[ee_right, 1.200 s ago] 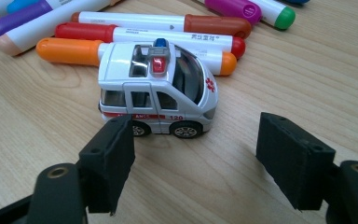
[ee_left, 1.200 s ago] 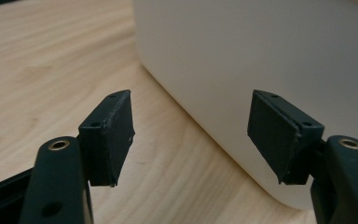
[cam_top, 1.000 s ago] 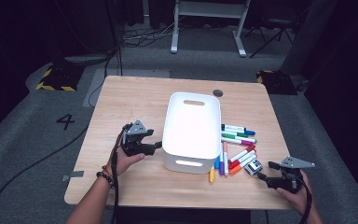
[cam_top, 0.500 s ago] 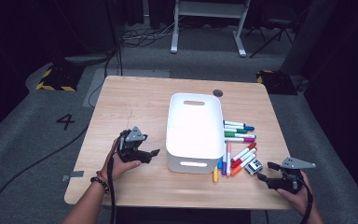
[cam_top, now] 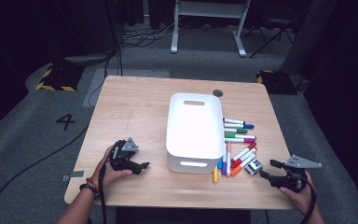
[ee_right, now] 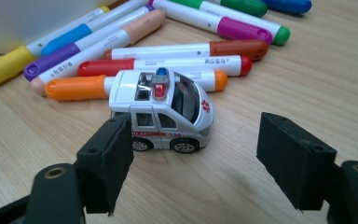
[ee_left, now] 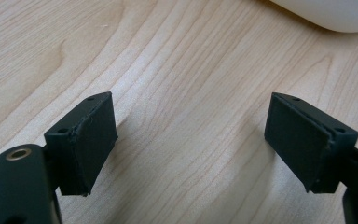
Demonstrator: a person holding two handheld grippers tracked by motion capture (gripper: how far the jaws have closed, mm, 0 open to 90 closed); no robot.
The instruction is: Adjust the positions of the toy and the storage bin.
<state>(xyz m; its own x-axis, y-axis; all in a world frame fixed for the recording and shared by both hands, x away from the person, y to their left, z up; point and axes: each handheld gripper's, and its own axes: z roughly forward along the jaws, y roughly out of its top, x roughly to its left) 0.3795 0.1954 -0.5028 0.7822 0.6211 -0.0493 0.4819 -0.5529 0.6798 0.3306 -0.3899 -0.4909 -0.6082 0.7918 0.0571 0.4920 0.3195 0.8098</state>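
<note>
Dark grey carpet, marked with a white figure four at the left of the high view, surrounds a light wooden table (cam_top: pixel 135 112) that takes up the middle of the frame. At the table's centre stands a white bin (cam_top: pixel 193 133) with slot handles, its near end toward the bottom of the frame. Just right of the bin lies a loose spread of markers (cam_top: pixel 237 140), capped in blue, green, purple, red, orange and yellow; the lowest ones touch the bin's near right corner. Below and right of the markers, just beside them, sits a small white toy ambulance (cam_top: pixel 253 166), upright on its wheels.

At lower left of the frame, the left gripper (cam_top: pixel 139 166) rests low over bare wood, just left of the bin's near end. Its jaws have just been opening and stand wide apart with nothing between them; its own view shows wood grain and the bin's edge (ee_left: pixel 326 14) at upper right. At lower right, the right gripper (cam_top: pixel 266 169) points toward the ambulance (ee_right: pixel 163 112), jaws spread wide, the toy just beyond their tips and untouched.
</note>
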